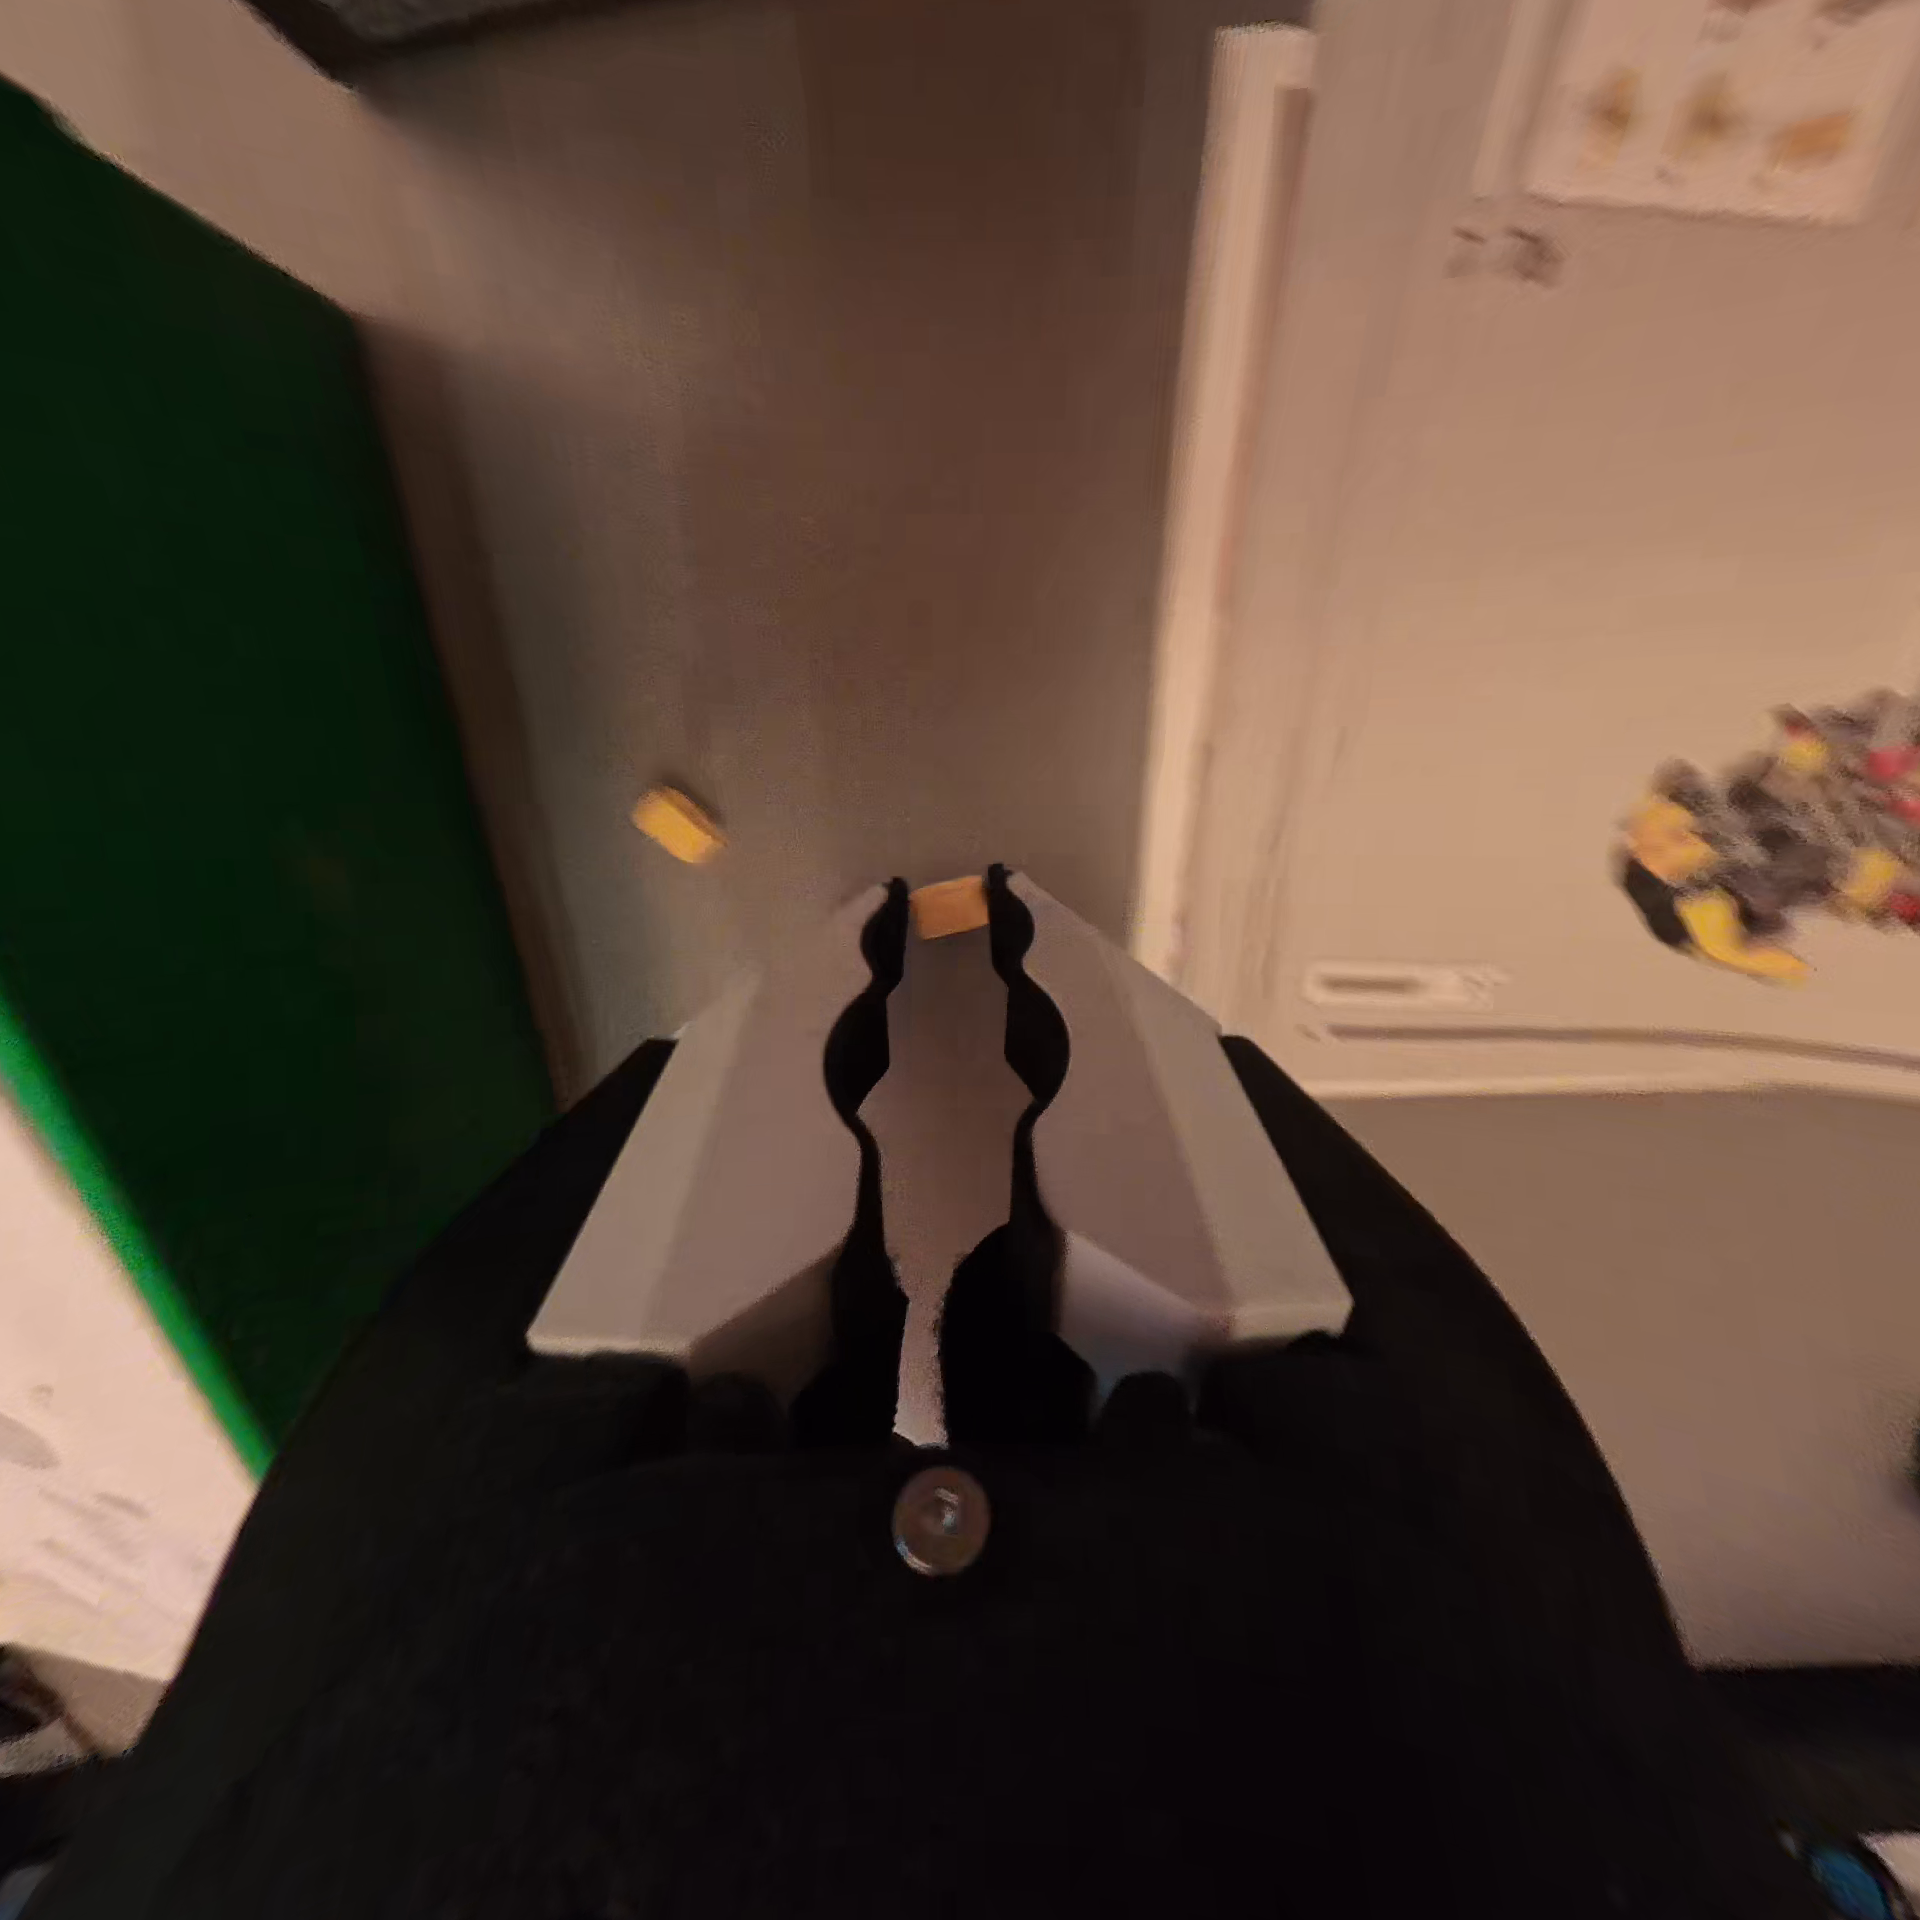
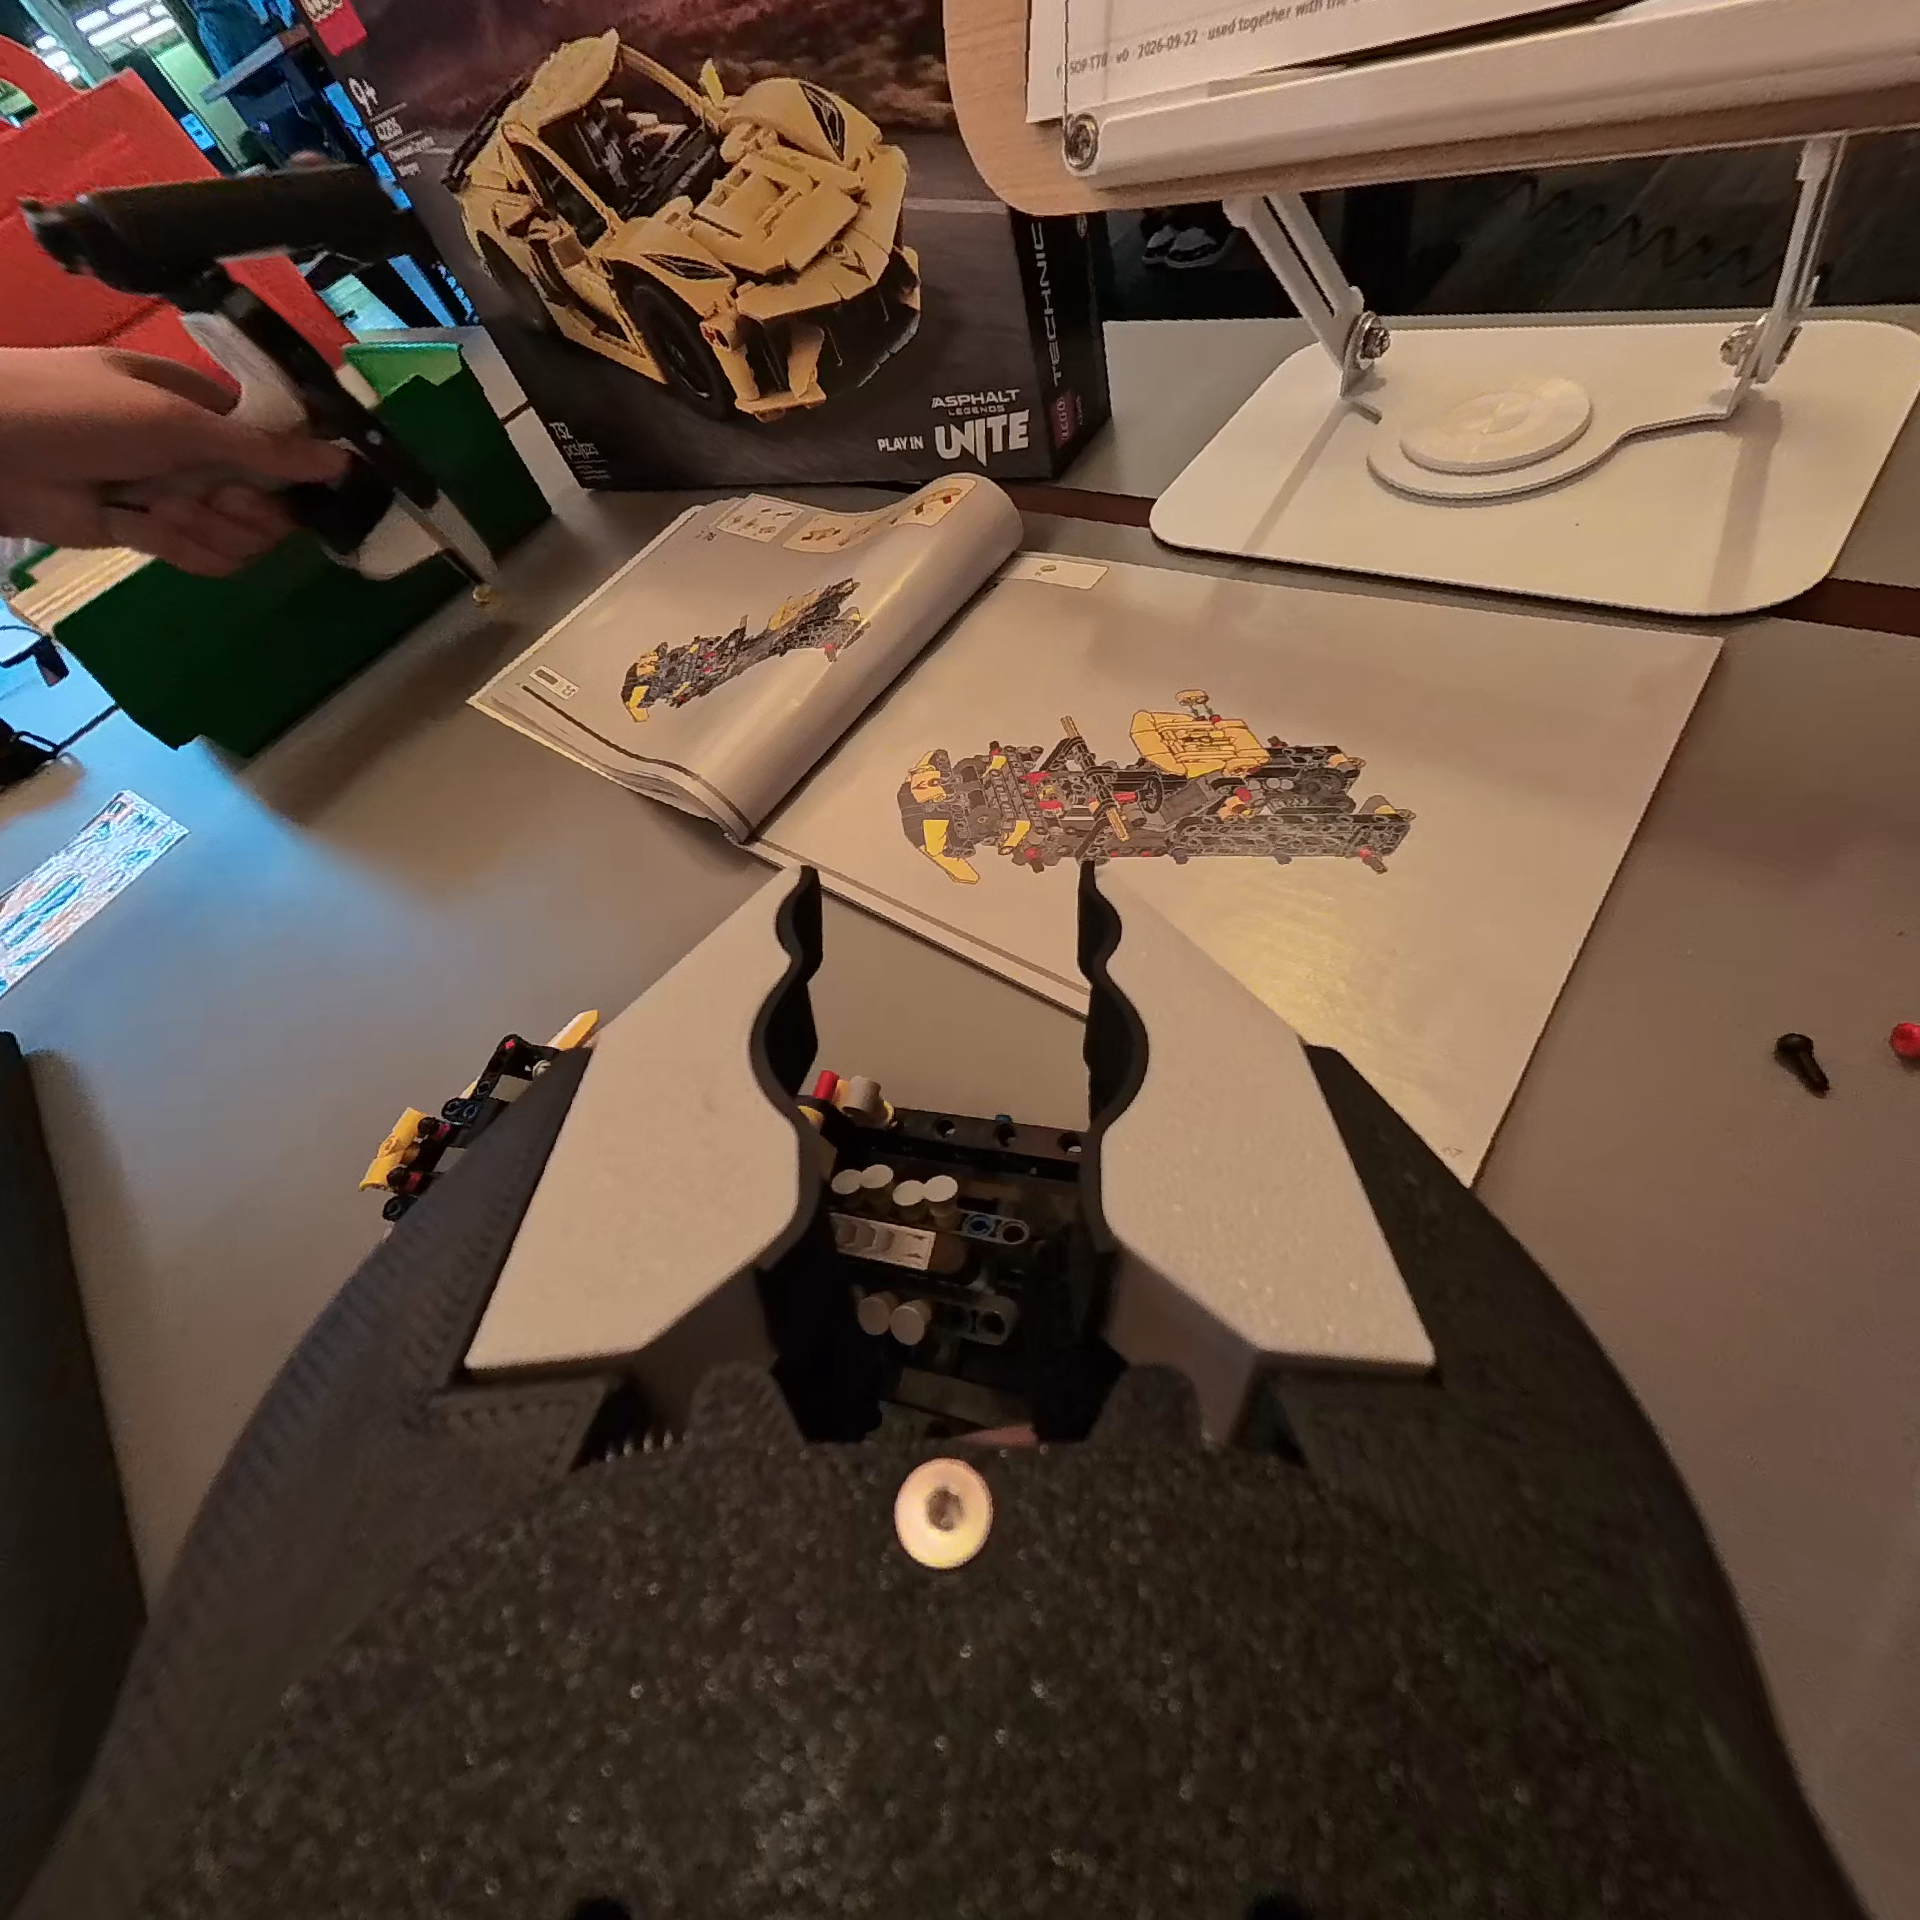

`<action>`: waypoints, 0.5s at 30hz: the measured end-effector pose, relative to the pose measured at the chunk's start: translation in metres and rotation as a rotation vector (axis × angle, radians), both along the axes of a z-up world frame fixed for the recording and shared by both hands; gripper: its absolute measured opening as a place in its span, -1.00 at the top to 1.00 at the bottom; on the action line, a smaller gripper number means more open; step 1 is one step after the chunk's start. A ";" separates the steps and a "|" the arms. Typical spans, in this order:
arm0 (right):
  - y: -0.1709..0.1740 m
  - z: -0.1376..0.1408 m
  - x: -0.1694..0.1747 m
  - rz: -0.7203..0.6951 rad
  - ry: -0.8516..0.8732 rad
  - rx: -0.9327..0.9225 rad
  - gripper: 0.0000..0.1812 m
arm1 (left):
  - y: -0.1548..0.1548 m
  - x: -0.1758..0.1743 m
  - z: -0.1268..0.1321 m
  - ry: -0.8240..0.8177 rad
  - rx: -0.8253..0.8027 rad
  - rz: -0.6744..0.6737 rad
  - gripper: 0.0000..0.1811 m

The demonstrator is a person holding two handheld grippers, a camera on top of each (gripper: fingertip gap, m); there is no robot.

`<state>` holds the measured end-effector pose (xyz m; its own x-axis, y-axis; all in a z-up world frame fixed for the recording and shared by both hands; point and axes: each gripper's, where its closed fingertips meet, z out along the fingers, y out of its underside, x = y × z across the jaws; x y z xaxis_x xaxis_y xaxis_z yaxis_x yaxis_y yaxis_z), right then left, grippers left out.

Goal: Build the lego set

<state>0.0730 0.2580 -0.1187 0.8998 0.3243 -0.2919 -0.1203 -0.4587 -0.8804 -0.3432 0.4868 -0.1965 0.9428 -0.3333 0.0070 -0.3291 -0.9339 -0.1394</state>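
Note:
My left gripper [image 1: 945, 883] is shut on a small yellow lego piece [image 1: 948, 906] held at its fingertips above the grey table. A second small yellow piece [image 1: 677, 824] lies on the table just to the left. In the right wrist view the left gripper [image 2: 483, 587] is held by a hand beside the green bin. My right gripper [image 2: 945, 904] has its jaws partly apart around the black and yellow lego chassis [image 2: 935, 1226], which fills the gap low between them. Its yellow end [image 2: 416, 1143] sticks out left of the finger.
An open instruction booklet [image 2: 1299, 1039] lies ahead of the right gripper and also shows in the left wrist view [image 1: 1507, 623]. The set's box [image 2: 748, 260], a green bin [image 2: 312, 644], a white stand [image 2: 1558, 520], a sticker sheet [image 2: 73, 894], a black pin [image 2: 1803, 1062] and a red piece [image 2: 1907, 1039] are around. Left tips to right tips: about 50 cm.

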 end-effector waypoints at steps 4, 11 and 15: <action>0.000 0.000 0.000 -0.002 -0.010 0.000 0.47 | -0.072 0.058 0.014 -0.137 0.005 -0.124 0.83; 0.000 -0.001 -0.001 -0.001 -0.027 -0.003 0.47 | -0.213 0.137 0.000 -0.103 0.035 -0.451 0.83; 0.000 -0.001 -0.002 -0.001 -0.039 -0.002 0.47 | -0.241 0.156 -0.011 -0.091 0.038 -0.517 0.83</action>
